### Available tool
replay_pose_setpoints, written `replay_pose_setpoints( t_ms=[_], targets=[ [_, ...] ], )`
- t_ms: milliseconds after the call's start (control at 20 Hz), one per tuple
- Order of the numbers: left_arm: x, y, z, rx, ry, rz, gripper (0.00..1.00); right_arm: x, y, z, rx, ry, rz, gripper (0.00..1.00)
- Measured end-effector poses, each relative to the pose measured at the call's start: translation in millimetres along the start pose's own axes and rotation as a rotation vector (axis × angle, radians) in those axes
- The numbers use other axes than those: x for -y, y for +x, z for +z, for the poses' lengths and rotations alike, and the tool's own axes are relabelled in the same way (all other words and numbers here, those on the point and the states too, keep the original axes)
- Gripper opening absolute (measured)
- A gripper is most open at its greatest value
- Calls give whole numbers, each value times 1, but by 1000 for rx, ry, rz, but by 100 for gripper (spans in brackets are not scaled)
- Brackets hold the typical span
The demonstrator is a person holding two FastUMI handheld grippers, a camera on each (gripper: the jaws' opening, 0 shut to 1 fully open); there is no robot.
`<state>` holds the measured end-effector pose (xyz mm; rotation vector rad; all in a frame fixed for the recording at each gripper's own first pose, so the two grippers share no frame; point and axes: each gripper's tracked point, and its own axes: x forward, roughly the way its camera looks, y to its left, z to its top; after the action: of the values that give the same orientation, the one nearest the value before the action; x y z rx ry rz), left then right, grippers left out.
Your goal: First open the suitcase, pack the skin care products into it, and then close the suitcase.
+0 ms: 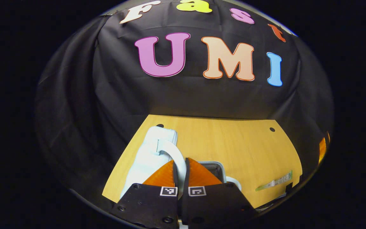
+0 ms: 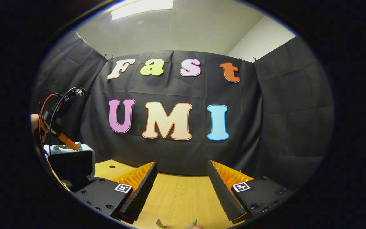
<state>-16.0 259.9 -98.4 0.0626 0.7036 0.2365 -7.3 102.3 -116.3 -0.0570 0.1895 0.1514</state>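
Observation:
The pale blue suitcase (image 1: 148,156) stands at the left of the wooden table (image 1: 233,140). Its curved white handle (image 1: 173,152) runs between the fingers of my left gripper (image 1: 180,173), which is shut on it. In the right gripper view the suitcase (image 2: 71,162) rises at the far left with a dark face toward me, and the left gripper (image 2: 68,140) grips its top, held by a hand (image 2: 38,127). A flat green and white skin care sachet (image 1: 275,182) lies on the table to the right. My right gripper (image 2: 181,186) hovers open over the table (image 2: 176,197), holding nothing.
A grey-rimmed part (image 1: 214,167) and a white rounded piece (image 1: 233,182) show just behind my left fingers. Two small packet corners (image 2: 160,223) peek in at the bottom of the right gripper view. Black cloth walls close off the table's far side.

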Motion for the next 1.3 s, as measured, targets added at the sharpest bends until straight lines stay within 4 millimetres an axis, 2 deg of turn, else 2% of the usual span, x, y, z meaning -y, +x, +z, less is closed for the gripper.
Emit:
replay_pose_setpoints(
  t_ms=[350,650,800,1100,1300],
  targets=[
    [-67,6,5,30,16,25,0,-48,3,-2,-1,5,-10,98],
    [-129,12,-2,29,1,32,0,-75,5,3,20,-10,-59,98],
    [-153,15,-9,34,-18,14,0,-82,6,2,15,-36,-78,98],
    [-199,25,-30,1,-80,27,0,-83,8,9,22,-60,-130,98],
    [-229,37,-51,-42,-90,63,0,-89,11,10,23,-79,-145,98]
  ],
)
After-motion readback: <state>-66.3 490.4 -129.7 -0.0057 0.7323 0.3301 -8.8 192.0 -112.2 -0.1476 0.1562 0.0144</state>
